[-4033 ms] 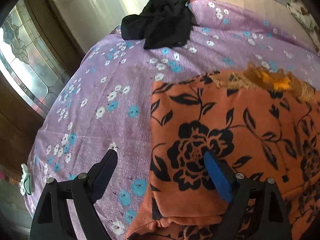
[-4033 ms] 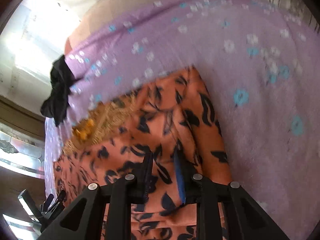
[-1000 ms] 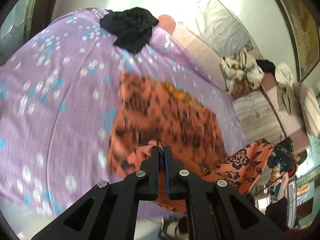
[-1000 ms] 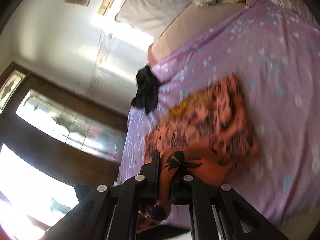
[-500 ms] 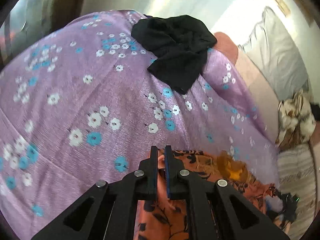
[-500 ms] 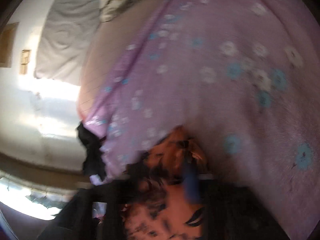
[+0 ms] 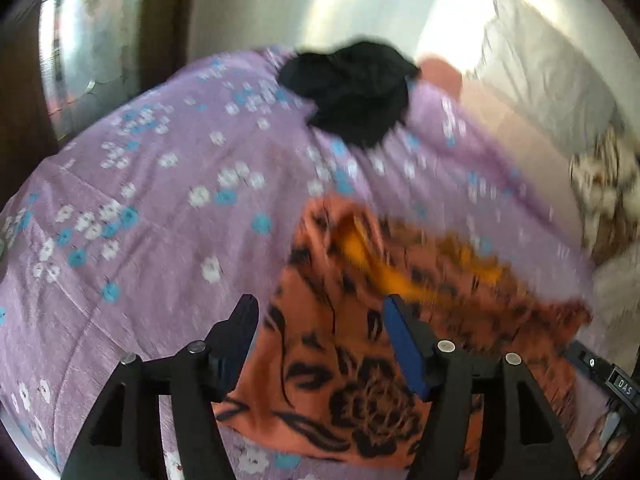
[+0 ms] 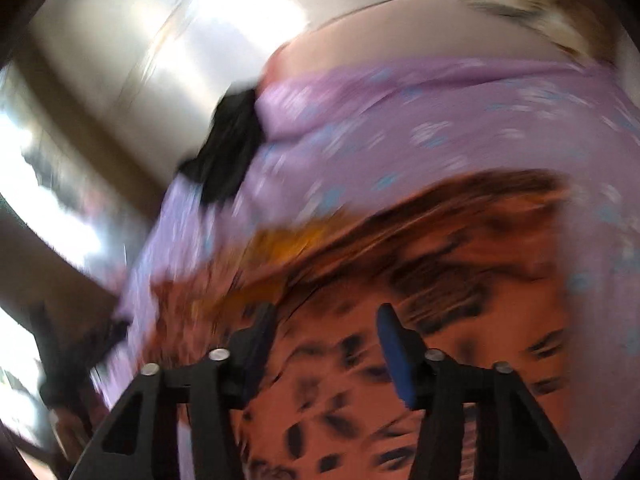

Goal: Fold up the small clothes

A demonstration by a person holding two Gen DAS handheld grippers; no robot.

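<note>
My left tongs [image 7: 320, 336] are spread wide and hold nothing, poised over the near edge of the orange garment [image 7: 360, 364], which lies on the purple bedspread [image 7: 160, 200]. My right tongs [image 8: 326, 344] are spread too, above the same cloth (blurred here). A black garment [image 7: 356, 96] sits well apart, at the far edge.
</note>
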